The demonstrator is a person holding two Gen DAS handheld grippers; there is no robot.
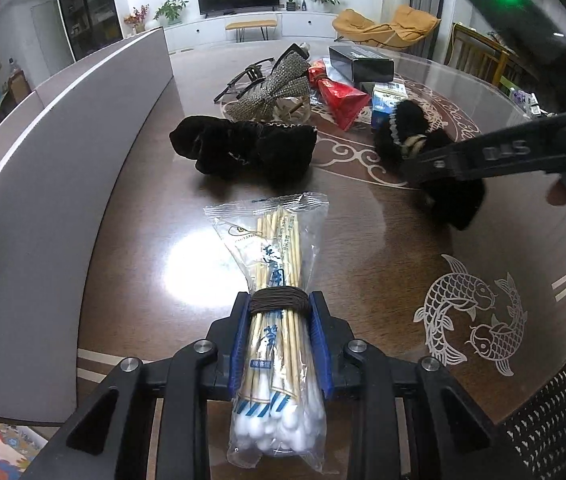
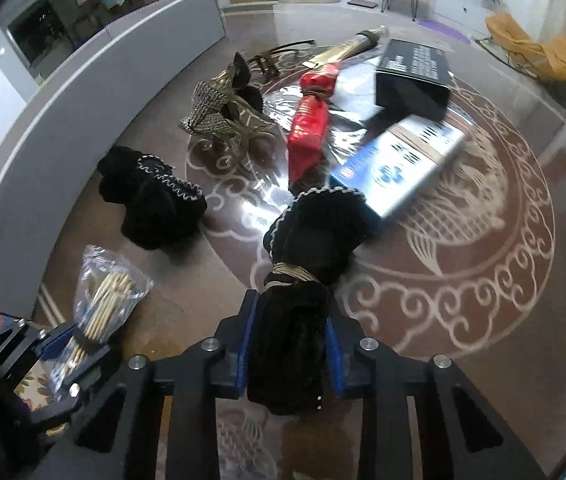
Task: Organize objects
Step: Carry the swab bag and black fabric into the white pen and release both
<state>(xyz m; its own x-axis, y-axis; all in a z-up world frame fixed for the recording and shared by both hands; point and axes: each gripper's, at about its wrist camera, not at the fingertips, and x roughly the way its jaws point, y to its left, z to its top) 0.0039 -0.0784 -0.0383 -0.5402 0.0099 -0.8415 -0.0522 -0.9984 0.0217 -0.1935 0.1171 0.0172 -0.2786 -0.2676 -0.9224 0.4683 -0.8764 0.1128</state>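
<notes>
A clear pack of cotton swabs (image 1: 279, 248), tied with brown cord, lies low over the brown patterned table (image 1: 363, 220). My left gripper (image 1: 280, 304) is shut on it at the cord; the same pack (image 2: 107, 284) and left gripper (image 2: 83, 340) show at the lower left of the right wrist view. My right gripper (image 2: 289, 312) is shut on a black fuzzy hair bow (image 2: 315, 232) with a silver-trimmed edge and a pale band at its middle. From the left wrist view that right gripper (image 1: 419, 168) comes in from the right, with the bow (image 1: 407, 124) in its jaws.
A second black fuzzy bow (image 1: 243, 152) lies mid-table. Behind it are a rhinestone bow (image 1: 275, 88), dark glasses (image 1: 243, 76), a red packet (image 1: 343, 100), a black box (image 1: 363, 62) and a blue and white box (image 2: 399, 164). A grey panel (image 1: 43, 160) borders the left.
</notes>
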